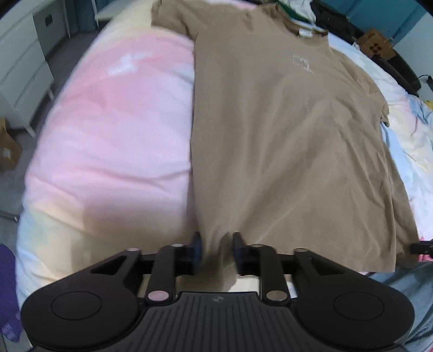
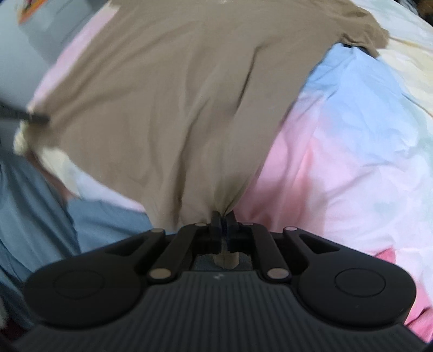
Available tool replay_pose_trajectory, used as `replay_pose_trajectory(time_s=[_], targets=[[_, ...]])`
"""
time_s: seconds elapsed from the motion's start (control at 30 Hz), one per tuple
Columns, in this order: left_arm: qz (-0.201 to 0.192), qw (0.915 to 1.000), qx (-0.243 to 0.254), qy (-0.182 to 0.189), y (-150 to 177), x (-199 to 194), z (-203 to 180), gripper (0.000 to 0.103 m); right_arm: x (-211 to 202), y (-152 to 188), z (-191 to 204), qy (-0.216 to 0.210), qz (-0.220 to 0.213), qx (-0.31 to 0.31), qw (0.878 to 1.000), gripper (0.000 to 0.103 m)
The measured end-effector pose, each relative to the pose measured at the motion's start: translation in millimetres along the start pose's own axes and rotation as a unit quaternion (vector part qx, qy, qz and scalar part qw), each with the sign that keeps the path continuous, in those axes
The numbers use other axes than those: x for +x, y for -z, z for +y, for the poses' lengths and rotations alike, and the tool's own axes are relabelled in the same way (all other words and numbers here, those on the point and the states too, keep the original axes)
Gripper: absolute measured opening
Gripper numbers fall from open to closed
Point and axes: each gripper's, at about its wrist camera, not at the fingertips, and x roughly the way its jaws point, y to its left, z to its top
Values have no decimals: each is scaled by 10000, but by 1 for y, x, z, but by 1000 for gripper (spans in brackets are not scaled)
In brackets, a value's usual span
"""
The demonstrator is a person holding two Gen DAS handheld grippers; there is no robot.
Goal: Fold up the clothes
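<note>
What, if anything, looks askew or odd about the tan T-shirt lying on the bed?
The tan T-shirt is not flat at its hem. The right gripper pinches one corner into a tight bunch, with creases fanning out from it. The left gripper straddles the other corner, cloth between its parted fingers. The far sleeve lies crumpled.

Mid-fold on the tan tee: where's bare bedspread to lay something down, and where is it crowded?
Free: the pink bedspread beside the tan t-shirt, on the side away from its chest print, out to the bed edge; also the blue-and-pink patch below the other sleeve. Crowded: the clothes pile past the collar.
</note>
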Motion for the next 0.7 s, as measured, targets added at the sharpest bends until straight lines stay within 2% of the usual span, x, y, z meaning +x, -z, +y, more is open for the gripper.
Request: replay_pose_trajectory(time_s=[0.07, 0.1, 0.13, 0.23, 0.3, 0.33, 0.37, 0.43, 0.5, 0.57, 0.6, 0.63, 0.7], targets=[[-312, 9994, -48, -131, -7, -12, -8, 41, -14, -4, -9, -251, -253, 195, 9992, 35], [-482, 9987, -70, -169, -10, -19, -12, 44, -21, -6, -13, -402, -404, 307, 9979, 51], [-652, 9977, -64, -163, -14, -25, -17, 50, -26, -10, -18, -477, -574, 420, 9963, 59], [-1270, 9916, 50, -248, -32, -37, -41, 61, -35, -27, -29, -514, -1104, 745, 9898, 60], [-1567, 9873, 50, -246, -47, -36, -60, 67, -35, -40, -43, -473, -1613, 1148, 9791, 60], [-1683, 9855, 19, -227, -55, -33, -70, 71, -32, -46, -52, -481, -1882, 1467, 9699, 60], [-1799, 9835, -12, -208, -64, -30, -80, 75, -27, -53, -64, -559, -2162, 1874, 9566, 60], [-1995, 9797, -73, -187, -76, -18, -99, 80, -12, -65, -91, -769, -2639, 2763, 9209, 60], [-2099, 9774, -119, -217, -83, 1, -112, 81, 10, -75, -120, -999, -2972, 3703, 8744, 61], [-2144, 9764, -143, -225, -83, 29, -115, 81, 39, -86, -147, -1147, -3023, 4482, 8334, 63], [-2165, 9759, -144, -217, -82, 44, -116, 81, 53, -92, -159, -1205, -3052, 4733, 8175, 63], [-2195, 9753, -97, -247, -82, 54, -115, 81, 65, -96, -167, -1251, -3103, 4843, 8084, 63], [-2287, 9725, 109, -418, -86, 84, -105, 81, 87, -108, -183, -1271, -3214, 4944, 7976, 63]])
